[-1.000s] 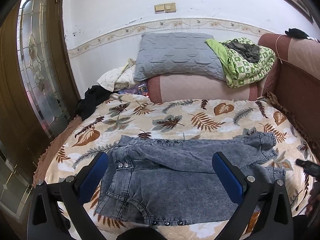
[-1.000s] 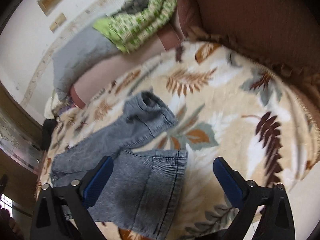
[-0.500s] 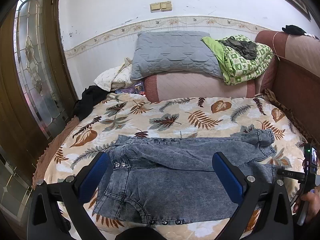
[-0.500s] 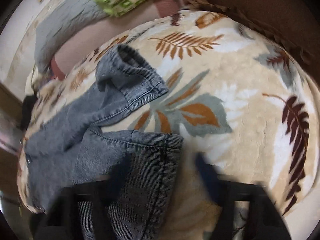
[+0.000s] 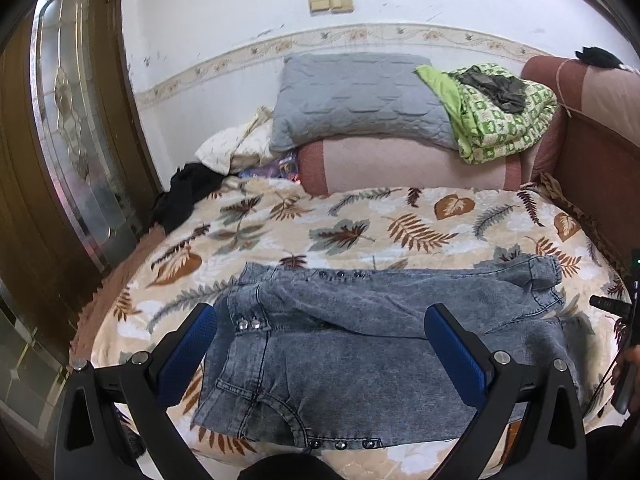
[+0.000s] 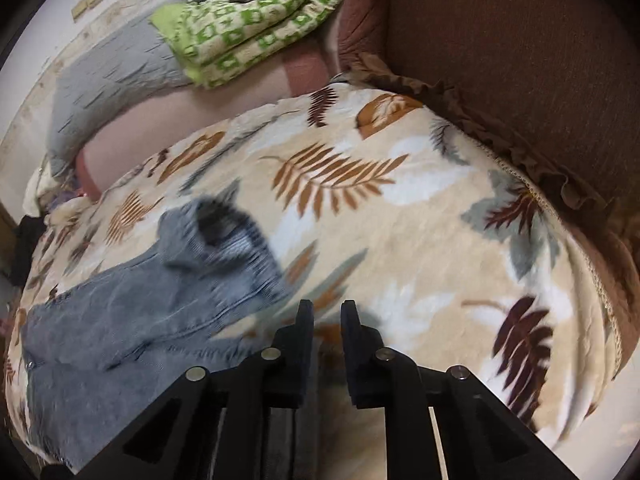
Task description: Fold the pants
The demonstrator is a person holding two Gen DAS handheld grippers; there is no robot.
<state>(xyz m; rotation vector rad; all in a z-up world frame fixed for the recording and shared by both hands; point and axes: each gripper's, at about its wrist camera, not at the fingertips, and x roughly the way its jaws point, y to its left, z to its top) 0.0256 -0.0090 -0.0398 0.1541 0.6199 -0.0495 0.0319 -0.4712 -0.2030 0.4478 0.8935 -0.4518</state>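
Our left hand-held gripper (image 5: 320, 344) hangs wide apart at the bottom of its view, its blue pads either side of the pants (image 5: 360, 344) without touching them, holding nothing. Our right hand-held gripper (image 6: 325, 316) sits at the bottom centre of its own view with its fingers drawn narrow; a strip of denim seems to run down between them, so we judge it is pinching the hem of the nearer leg, though blur keeps us from being sure. The pants lie across the lower middle of the bed (image 5: 400, 216), waist toward the left of the left view, one leg laid roughly over the other and its cuff (image 6: 224, 236) rumpled at the right. We judge the fold barely begun: the legs are loosely stacked but not squared, and the fold bringing hems to waist is not yet made. Behind, a grey pillow (image 5: 360, 100) and green blanket (image 5: 496, 116) sit at the upper frame.
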